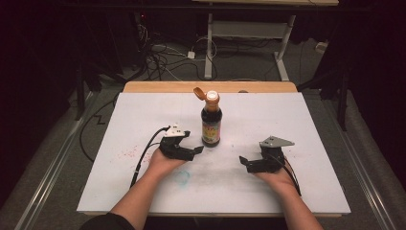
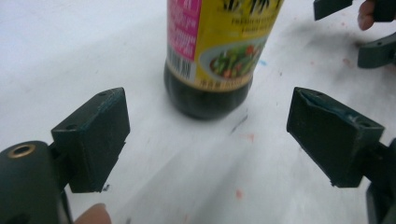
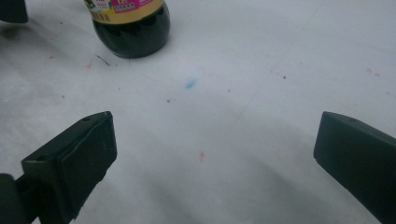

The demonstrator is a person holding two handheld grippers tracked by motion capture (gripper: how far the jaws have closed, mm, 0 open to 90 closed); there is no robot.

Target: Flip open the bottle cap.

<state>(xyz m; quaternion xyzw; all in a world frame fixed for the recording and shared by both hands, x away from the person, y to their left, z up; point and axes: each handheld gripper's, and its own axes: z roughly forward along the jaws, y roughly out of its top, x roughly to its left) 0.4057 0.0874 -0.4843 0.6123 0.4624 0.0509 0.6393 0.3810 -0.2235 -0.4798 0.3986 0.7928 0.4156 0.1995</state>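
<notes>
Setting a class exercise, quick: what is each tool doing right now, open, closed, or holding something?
Left tool: open, empty, jaws wide apart just short of the sauce bottle.
Right tool: open, empty, over the white table.

Dark bottle with yellow-pink label, orange cap, white stained table

The bottle has a yellow and pink label with a barcode. Its words are too blurry to read.
</notes>
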